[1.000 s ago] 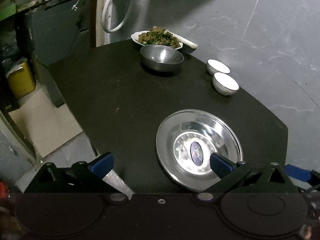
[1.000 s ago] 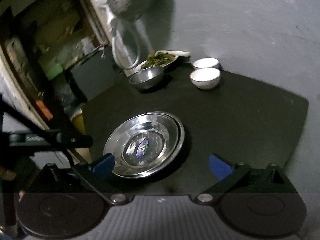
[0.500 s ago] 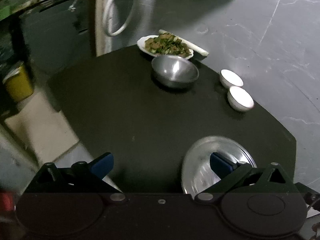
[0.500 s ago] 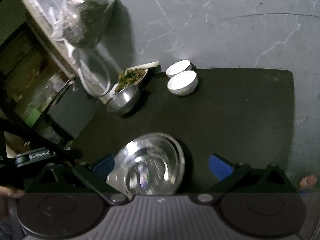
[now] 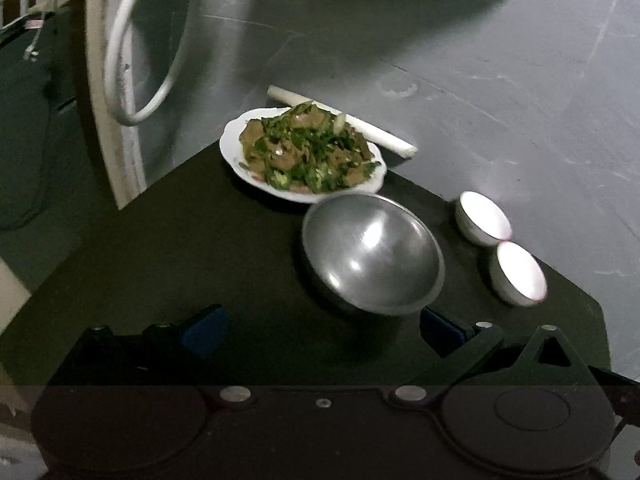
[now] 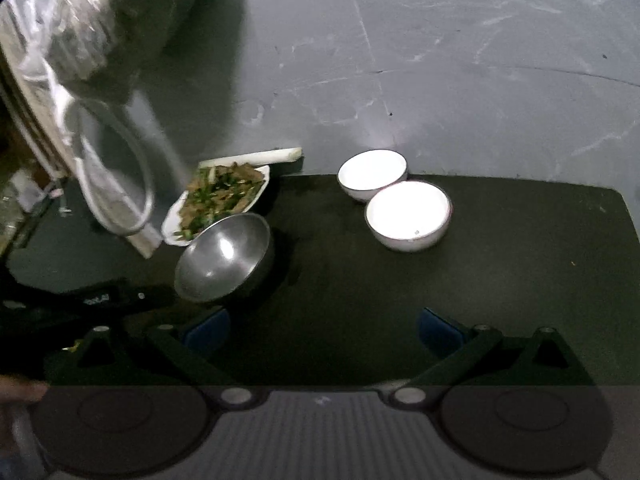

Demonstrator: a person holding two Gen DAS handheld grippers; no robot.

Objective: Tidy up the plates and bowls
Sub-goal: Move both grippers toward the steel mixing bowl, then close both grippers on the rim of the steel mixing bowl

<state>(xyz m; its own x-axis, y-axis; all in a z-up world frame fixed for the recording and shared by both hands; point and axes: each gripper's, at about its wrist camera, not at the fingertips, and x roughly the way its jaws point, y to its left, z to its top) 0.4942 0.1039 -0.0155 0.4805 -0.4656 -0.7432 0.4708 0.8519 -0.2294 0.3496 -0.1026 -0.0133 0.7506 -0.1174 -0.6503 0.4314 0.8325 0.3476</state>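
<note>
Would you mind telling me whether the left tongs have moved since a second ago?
Yes: the left tongs advanced across the table toward the steel bowl, leaving the tray behind.

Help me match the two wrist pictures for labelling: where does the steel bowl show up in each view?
Left wrist: steel bowl sits right of centre, just ahead of the open left gripper.
Right wrist: steel bowl sits left of centre, ahead of the open right gripper's left finger.
Shared landmark: the plate of food directly behind the bowl in both.
</note>
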